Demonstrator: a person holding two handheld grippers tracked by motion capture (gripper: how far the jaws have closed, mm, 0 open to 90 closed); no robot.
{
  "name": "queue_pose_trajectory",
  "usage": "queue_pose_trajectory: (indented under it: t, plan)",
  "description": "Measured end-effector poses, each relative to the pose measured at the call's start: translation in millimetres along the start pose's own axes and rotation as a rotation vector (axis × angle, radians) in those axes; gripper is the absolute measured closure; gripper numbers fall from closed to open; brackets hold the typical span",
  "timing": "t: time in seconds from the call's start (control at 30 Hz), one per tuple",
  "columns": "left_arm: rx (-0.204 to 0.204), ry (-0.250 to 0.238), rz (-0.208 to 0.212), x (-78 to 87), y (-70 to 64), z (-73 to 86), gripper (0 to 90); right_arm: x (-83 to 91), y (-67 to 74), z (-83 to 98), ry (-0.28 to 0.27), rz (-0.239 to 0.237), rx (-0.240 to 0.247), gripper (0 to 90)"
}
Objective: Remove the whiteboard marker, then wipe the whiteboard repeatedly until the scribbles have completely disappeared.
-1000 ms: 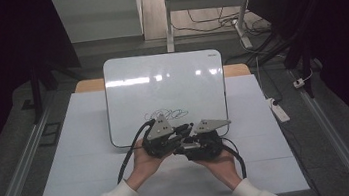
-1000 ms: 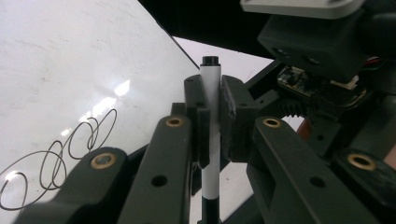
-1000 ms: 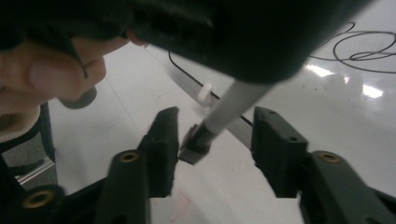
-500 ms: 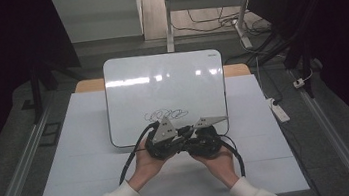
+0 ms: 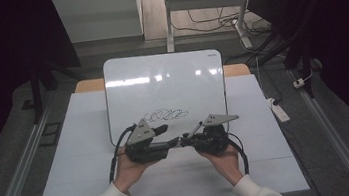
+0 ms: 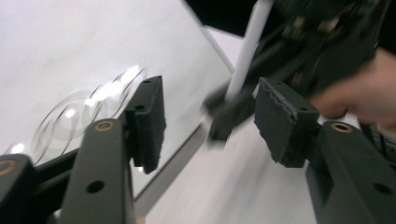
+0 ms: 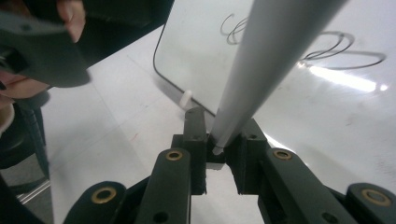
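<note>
A white whiteboard (image 5: pixel 161 87) lies on the table with a black looped scribble (image 5: pixel 166 114) near its front edge. Just in front of it, my right gripper (image 5: pixel 186 139) is shut on a white marker (image 5: pixel 195 129) that slants up over the board. In the right gripper view the barrel (image 7: pixel 266 60) runs up from between the closed jaws (image 7: pixel 219 140). My left gripper (image 5: pixel 168 134) faces it from the left. Its jaws have just been opening and stand apart (image 6: pixel 212 107) with nothing between them. The marker (image 6: pixel 247 51) is beyond their tips.
The pale table (image 5: pixel 72 181) extends left and right of the board. A white power strip (image 5: pixel 278 108) lies at the right edge. A small white object (image 7: pixel 186 98) rests by the board's near edge. Metal rails flank the table; desk legs and cables stand behind.
The left gripper has drawn away to the left from the right gripper and its jaws have parted. The right hand with the marker has stayed in place.
</note>
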State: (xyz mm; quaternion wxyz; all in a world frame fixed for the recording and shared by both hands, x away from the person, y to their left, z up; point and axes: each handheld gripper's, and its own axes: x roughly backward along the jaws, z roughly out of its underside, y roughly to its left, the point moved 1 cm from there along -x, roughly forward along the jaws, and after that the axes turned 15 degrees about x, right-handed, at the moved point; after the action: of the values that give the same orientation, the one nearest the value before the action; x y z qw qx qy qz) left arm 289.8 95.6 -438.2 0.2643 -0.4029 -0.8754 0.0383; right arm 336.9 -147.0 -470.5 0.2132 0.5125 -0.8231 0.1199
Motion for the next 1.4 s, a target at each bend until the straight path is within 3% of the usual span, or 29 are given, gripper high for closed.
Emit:
queue_pose_trajectory:
  t: [0.07,0.17,0.33,0.5,0.63,1.13,1.4]
  plan:
    - [0.021,0.026,-0.046,18.4,11.6,16.0,39.7,5.0,-3.6,0.1,-0.027,0.017,0.015,77.4]
    - [0.033,0.048,-0.08,30.9,19.2,28.7,36.6,11.3,-6.8,-0.7,-0.068,0.027,0.033,77.4]
    - [0.109,0.075,-0.157,61.6,41.5,57.1,33.2,18.8,-10.3,-2.9,-0.11,0.043,0.056,77.4]
    - [0.164,0.1,-0.193,79.1,56.7,82.1,29.1,24.6,-12.2,-4.0,-0.148,0.066,0.094,77.4]
    - [0.18,0.118,-0.206,81.3,63.5,93.1,28.5,25.2,-12.1,-4.0,-0.158,0.075,0.114,77.5]
    - [0.201,0.115,-0.223,83.9,75.1,101.8,27.8,24.6,-14.8,-4.0,-0.179,0.12,0.159,77.5]
    - [0.201,0.117,-0.224,80.7,76.9,102.1,27.3,8.2,-23.3,-15.8,-0.189,0.141,0.169,77.5]
